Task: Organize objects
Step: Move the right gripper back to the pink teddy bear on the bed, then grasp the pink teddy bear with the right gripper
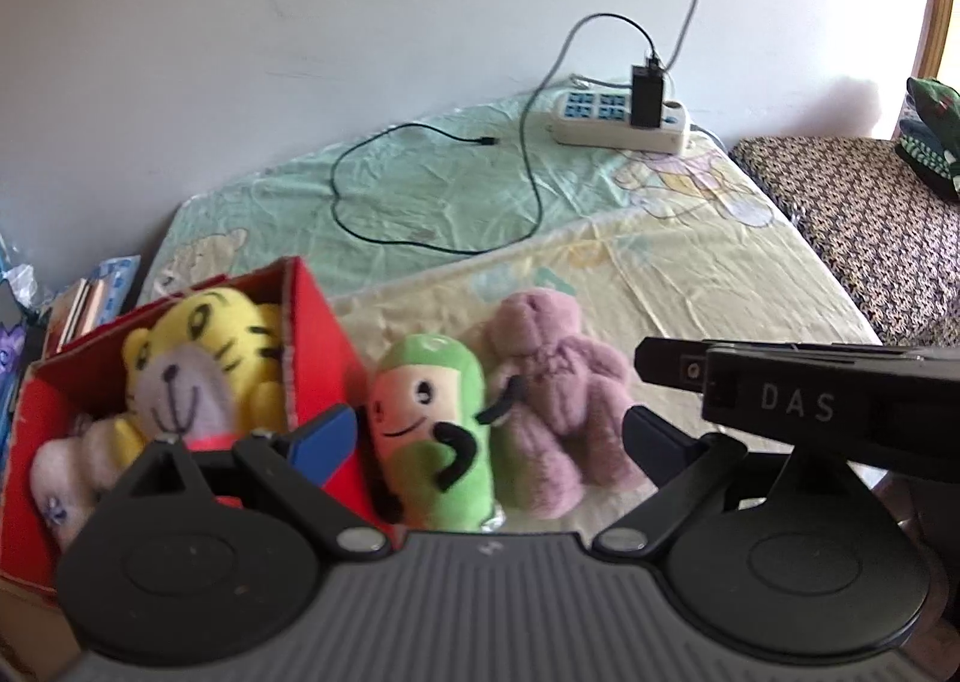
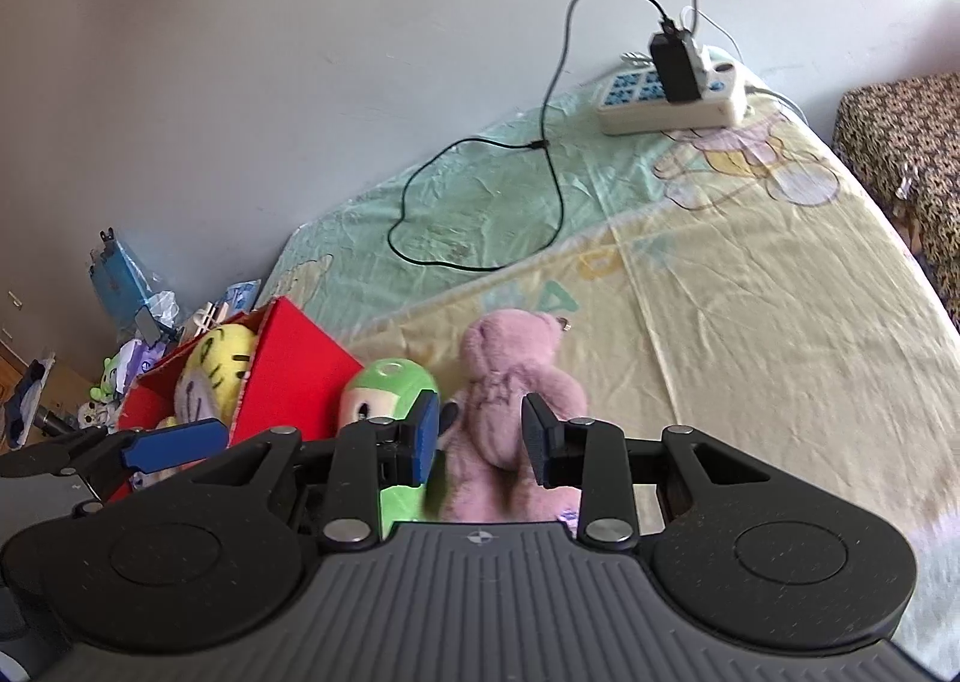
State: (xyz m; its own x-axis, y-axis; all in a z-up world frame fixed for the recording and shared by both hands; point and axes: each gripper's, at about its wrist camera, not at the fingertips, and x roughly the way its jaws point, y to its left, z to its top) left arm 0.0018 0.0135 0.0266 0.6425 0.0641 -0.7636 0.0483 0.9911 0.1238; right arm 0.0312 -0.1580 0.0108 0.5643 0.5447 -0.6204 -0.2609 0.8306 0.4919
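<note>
A red box [image 1: 312, 334] stands on the bed at the left and holds a yellow tiger plush [image 1: 204, 346] and a pale plush [image 1: 60, 472]. Right of the box lie a green plush [image 1: 432, 418] and a pink bear [image 1: 546, 382], side by side. My left gripper [image 1: 486, 436] is open wide, and both toys show between its fingers. My right gripper [image 2: 483, 436] is open, its fingers on either side of the pink bear's [image 2: 504, 370] lower body. The green plush [image 2: 390, 388] and red box [image 2: 300, 370] lie to its left.
A white power strip [image 1: 618, 124] with a black charger sits at the bed's far edge by the wall. A black cable [image 1: 420, 190] loops over the sheet. A leopard-print cushion [image 1: 870, 214] lies at the right. Clutter [image 2: 120, 322] is piled left of the bed.
</note>
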